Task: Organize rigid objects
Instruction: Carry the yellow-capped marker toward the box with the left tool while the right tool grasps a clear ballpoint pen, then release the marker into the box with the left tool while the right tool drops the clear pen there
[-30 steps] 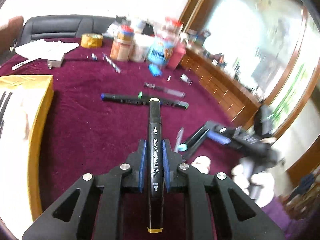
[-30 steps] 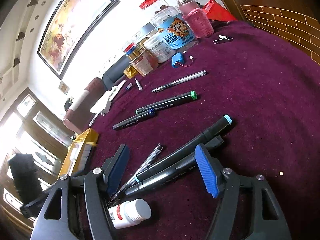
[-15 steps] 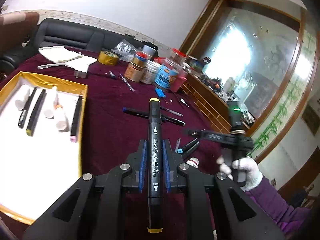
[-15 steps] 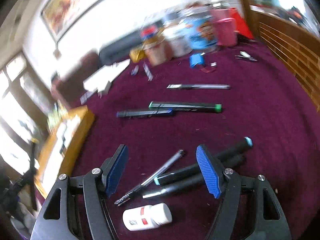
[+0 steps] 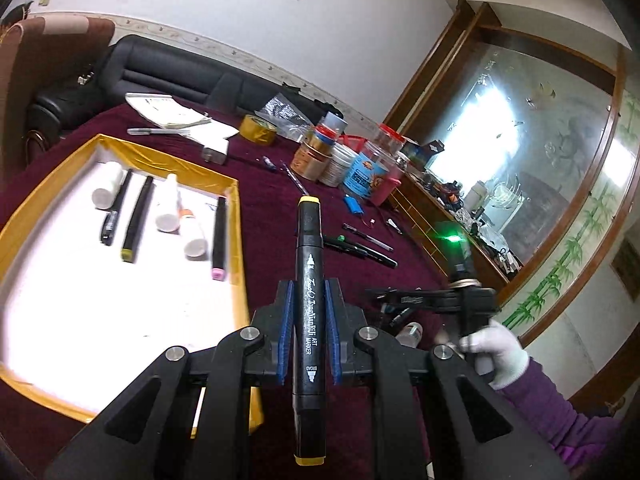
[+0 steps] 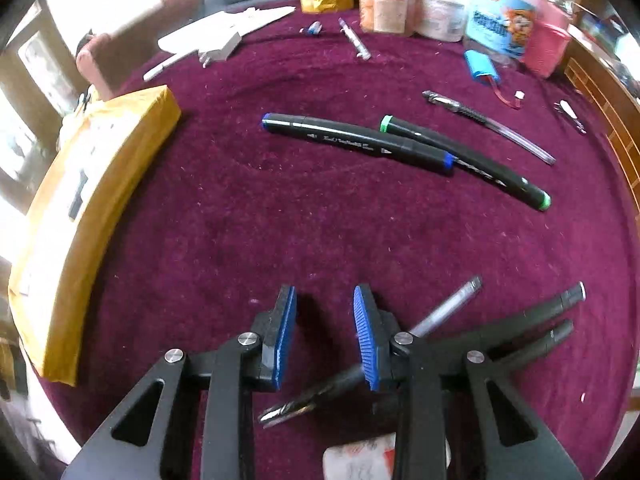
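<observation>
Left wrist view: the left gripper (image 5: pixel 307 312) is clenching a black marker (image 5: pixel 308 280) with yellow ends, holding it above the purple tablecloth (image 6: pixel 320 232) just beside the yellow tray (image 5: pixel 238 240) of markers and bottles. Right wrist view: the right gripper (image 6: pixel 324 332) is closing on nothing, its pads hovering over a pen (image 6: pixel 444 312) lying on the cloth.

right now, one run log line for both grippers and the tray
left gripper: shut on yellow-capped marker | right gripper: closing, nothing between pads | tray: markers and bottles inside
</observation>
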`<move>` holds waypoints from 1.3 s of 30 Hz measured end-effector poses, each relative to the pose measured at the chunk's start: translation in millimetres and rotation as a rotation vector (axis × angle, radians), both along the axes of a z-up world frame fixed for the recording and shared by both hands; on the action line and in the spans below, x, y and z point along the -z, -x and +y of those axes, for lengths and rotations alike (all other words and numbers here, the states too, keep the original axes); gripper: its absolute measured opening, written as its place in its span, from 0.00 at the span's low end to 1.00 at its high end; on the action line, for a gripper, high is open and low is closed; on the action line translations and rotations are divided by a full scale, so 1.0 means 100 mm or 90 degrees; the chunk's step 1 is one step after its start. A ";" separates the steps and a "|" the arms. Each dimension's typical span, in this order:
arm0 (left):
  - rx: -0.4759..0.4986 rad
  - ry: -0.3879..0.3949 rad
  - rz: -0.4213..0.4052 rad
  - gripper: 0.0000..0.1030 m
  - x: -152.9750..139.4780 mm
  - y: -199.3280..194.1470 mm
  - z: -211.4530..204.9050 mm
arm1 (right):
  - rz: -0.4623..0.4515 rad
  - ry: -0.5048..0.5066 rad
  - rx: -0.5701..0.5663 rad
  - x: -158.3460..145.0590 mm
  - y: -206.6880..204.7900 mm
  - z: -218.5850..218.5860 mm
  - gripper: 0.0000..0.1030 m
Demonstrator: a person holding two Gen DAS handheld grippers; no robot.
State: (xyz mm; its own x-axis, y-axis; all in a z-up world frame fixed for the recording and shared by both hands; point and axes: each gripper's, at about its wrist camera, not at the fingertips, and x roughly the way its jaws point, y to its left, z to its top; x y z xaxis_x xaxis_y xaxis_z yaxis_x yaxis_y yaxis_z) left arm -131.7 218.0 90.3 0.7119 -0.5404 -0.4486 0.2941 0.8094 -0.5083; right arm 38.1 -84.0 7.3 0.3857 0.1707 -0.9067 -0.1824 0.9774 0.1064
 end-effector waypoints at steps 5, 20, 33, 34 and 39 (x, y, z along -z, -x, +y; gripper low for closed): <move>-0.007 0.019 0.008 0.12 0.06 -0.01 0.12 | -0.053 -0.010 0.068 -0.25 0.18 -0.27 0.26; -0.032 0.001 0.014 0.12 0.03 0.07 0.23 | -0.012 0.060 0.063 -0.02 0.04 -0.11 0.09; -0.135 -0.106 0.129 0.12 0.13 -0.47 0.87 | -0.066 -0.202 0.010 -0.56 0.34 0.08 0.07; -0.140 -0.113 0.148 0.12 0.17 -0.58 0.92 | -0.061 -0.216 0.000 -0.58 0.34 0.16 0.08; -0.143 -0.147 0.210 0.12 0.28 -1.04 1.08 | -0.013 -0.289 -0.062 -0.61 0.24 0.69 0.08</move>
